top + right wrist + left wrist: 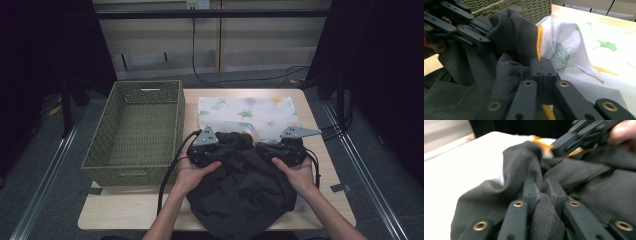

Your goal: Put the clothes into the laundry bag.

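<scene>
— Dark grey garment (240, 187) lies bunched just right of the wicker basket (137, 130), overlapping the leaf-print mesh bag (250, 112); who has it?

— Left gripper (541, 186) pinches a fold, jaws nearly together; right gripper (541, 65), farther from the basket, is clamped tight on cloth and the bag's orange edge.

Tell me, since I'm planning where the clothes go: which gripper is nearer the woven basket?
Left. The left gripper sits just beside the basket, pinching the dark garment; the right gripper holds the garment's far side.
</scene>
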A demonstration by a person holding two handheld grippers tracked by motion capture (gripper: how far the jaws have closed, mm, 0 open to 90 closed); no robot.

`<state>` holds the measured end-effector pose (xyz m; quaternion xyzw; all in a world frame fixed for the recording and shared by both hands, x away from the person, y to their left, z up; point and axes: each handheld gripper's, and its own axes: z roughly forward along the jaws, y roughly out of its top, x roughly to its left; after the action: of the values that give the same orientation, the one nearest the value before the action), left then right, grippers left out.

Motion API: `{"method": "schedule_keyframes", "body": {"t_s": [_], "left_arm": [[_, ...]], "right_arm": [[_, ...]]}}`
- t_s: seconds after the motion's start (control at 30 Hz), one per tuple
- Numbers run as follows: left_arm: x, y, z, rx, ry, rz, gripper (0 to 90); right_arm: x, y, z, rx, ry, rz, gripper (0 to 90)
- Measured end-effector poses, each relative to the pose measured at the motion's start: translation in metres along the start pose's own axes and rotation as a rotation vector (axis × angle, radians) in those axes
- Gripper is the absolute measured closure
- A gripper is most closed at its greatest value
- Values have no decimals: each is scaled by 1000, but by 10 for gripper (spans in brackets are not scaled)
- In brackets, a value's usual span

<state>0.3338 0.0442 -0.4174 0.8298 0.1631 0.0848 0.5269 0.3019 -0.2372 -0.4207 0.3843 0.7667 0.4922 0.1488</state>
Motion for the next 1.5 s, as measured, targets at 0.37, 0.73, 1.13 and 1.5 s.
{"method": "schedule_keyframes", "body": {"t_s": [0.37, 0.73, 1.13, 1.5], "left_arm": [[-19, 4, 47, 73, -140, 18, 868], [-17, -31, 93, 221, -93, 28, 868], [-4, -26, 72, 126, -56, -52, 568], [-48, -5, 11, -35, -173, 4, 292]], "right_arm": [[5, 11, 7, -24, 22, -6, 900], [9, 21, -24, -117, 78, 16, 900], [-5, -18, -26, -9, 30, 37, 900], [-4, -24, -10, 31, 34, 37, 900]]}}
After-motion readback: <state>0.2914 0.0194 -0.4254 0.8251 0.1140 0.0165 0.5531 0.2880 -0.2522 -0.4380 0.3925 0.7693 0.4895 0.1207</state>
